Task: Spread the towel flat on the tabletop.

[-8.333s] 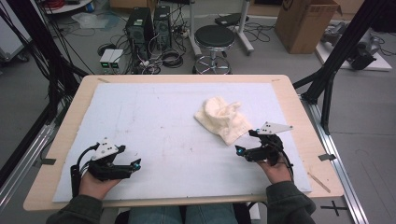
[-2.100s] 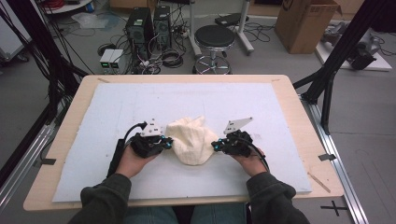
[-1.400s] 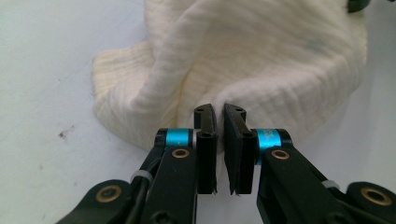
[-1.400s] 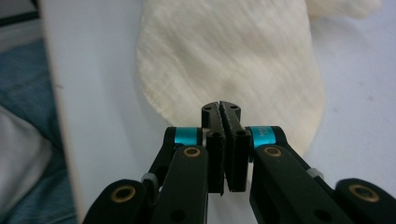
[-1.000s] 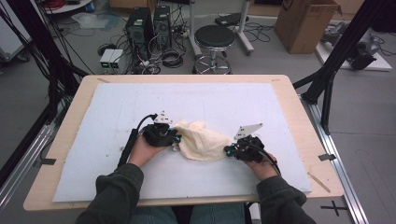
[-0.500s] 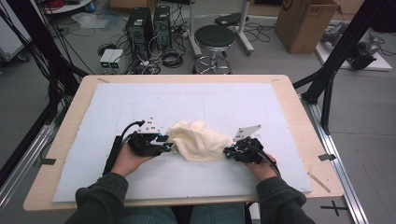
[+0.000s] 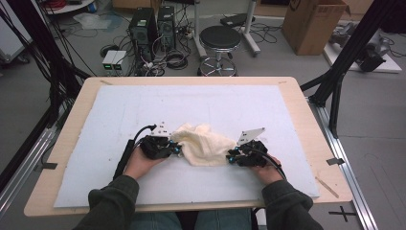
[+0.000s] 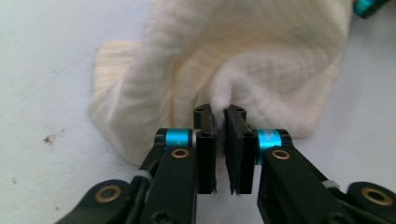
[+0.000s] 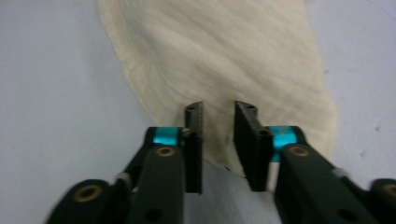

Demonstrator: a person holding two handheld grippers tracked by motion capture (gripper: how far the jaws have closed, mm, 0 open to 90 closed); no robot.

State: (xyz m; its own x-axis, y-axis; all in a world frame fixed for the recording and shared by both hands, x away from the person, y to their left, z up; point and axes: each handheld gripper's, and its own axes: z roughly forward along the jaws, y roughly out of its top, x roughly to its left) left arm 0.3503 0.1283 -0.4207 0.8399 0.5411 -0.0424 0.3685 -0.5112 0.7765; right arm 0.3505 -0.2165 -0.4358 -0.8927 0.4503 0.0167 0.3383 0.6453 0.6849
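cream cloth (image 7: 203,147) bunched on table (image 7: 287,115) between both tongs, long axis left-right. left tongs (image 8: 219,114) just closed, pinching a fold; right tongs (image 9: 218,112) slightly apart over the other end.

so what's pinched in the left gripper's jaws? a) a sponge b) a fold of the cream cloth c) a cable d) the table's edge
b, in the left gripper view the left gripper has its jaws nearly together with a bunched fold of the cloth squeezed between them.

Grey floor behind the table (image 7: 306,115); round black stool (image 7: 220,38); cardboard box (image 7: 313,24); computer towers (image 7: 153,24).
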